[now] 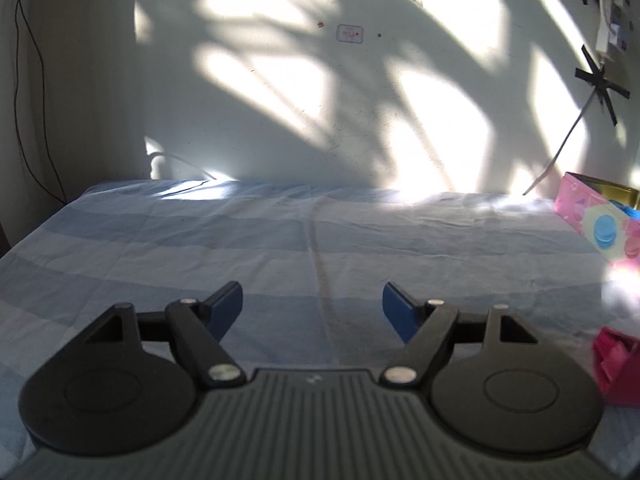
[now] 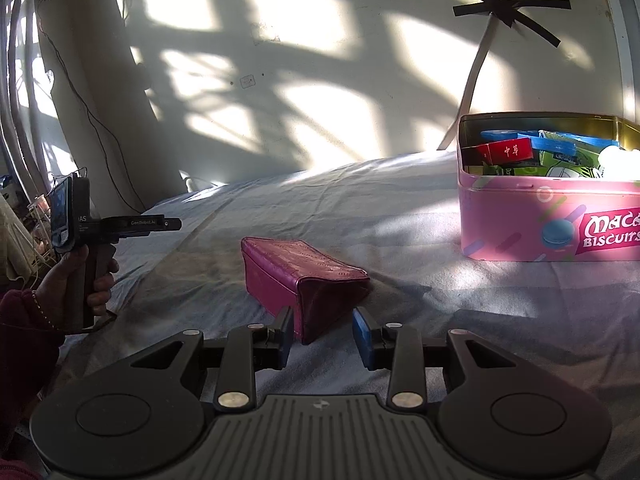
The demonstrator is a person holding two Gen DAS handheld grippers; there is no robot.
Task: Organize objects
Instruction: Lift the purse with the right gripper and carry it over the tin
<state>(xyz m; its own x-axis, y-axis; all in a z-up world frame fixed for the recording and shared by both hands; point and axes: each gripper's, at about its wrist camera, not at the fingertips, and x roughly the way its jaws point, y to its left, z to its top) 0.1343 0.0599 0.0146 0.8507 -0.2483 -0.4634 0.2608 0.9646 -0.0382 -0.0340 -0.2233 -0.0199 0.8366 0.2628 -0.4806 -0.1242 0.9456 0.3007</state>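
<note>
A magenta purse (image 2: 304,272) lies on the blue striped sheet (image 2: 400,216), its near end pointing at my right gripper (image 2: 323,328). That gripper is open; the purse's end sits just ahead of and partly between the blue pads, which do not press on it. Behind and to the right stands an open pink biscuit tin (image 2: 552,216) holding a red pack (image 2: 508,151) and green and blue packets. My left gripper (image 1: 312,304) is open over bare sheet (image 1: 240,240) with nothing between its fingers. The purse (image 1: 616,364) and tin (image 1: 600,224) sit at its right edge.
A person's hand (image 2: 76,276) in a maroon sleeve holds the left gripper's handle at the left of the right wrist view. A sunlit wall (image 1: 320,100) rises right behind the bed. Dark cables (image 2: 80,100) hang at the left; a white cord (image 2: 476,76) is taped above the tin.
</note>
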